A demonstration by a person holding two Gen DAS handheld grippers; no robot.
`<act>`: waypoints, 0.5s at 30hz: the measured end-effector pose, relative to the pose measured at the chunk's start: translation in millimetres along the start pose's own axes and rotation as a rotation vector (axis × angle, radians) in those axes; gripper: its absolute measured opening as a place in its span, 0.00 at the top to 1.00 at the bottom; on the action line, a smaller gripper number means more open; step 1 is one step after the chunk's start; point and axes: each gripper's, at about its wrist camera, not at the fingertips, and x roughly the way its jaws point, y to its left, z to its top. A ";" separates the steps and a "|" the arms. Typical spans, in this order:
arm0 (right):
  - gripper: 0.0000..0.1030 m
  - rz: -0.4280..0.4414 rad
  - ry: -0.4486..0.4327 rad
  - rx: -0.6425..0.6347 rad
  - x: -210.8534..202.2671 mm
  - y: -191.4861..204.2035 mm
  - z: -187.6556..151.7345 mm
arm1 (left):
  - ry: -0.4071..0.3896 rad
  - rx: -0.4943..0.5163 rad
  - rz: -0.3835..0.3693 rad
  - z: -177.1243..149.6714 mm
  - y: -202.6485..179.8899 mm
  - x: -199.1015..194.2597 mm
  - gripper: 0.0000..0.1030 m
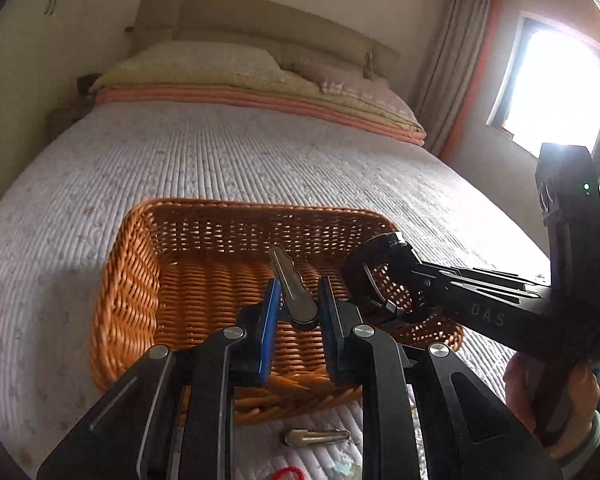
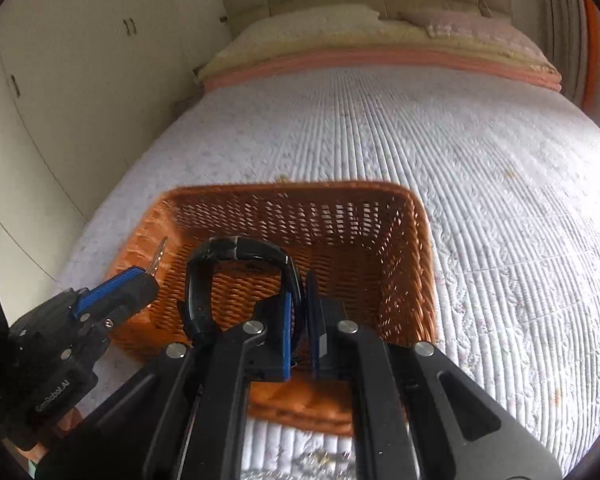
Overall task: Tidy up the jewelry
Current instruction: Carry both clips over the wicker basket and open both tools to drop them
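An orange wicker basket [image 1: 132,280] [image 2: 416,248] sits on the bed. My left gripper [image 1: 298,300] is shut on a metallic hair clip [image 1: 292,284] and holds it above the basket's inside; it also shows in the right wrist view [image 2: 140,280], with the clip [image 2: 158,258] sticking out. My right gripper [image 2: 298,304] is shut on the strap of a black wristwatch [image 2: 236,252] and holds it over the basket. In the left wrist view the right gripper [image 1: 396,276] comes in from the right with the watch [image 1: 364,268].
A second metallic hair clip [image 1: 316,437], a red cord [image 1: 290,472] and a pale shiny item [image 1: 346,472] lie on the quilt [image 1: 220,160] in front of the basket. A silvery chain [image 2: 312,460] lies near the basket's front edge. Pillows [image 1: 204,64] lie at the headboard.
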 end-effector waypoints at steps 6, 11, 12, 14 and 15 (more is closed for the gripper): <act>0.95 -0.046 0.088 0.007 34.9 -8.5 -9.5 | 0.096 -0.019 0.018 -15.4 8.0 30.4 0.83; 0.91 -0.060 0.110 -0.009 38.1 -4.0 -14.2 | 0.128 -0.006 0.078 -21.1 6.8 37.5 0.76; 0.88 -0.035 0.115 0.008 38.3 -4.5 -12.4 | 0.127 -0.008 0.084 -20.4 6.3 36.2 0.72; 0.83 0.006 0.105 0.044 31.0 -8.2 -11.8 | 0.107 -0.013 0.072 -19.3 3.8 27.1 0.61; 0.81 0.008 0.089 0.053 22.4 -10.4 -11.1 | 0.092 -0.010 0.074 -18.4 2.0 20.0 0.61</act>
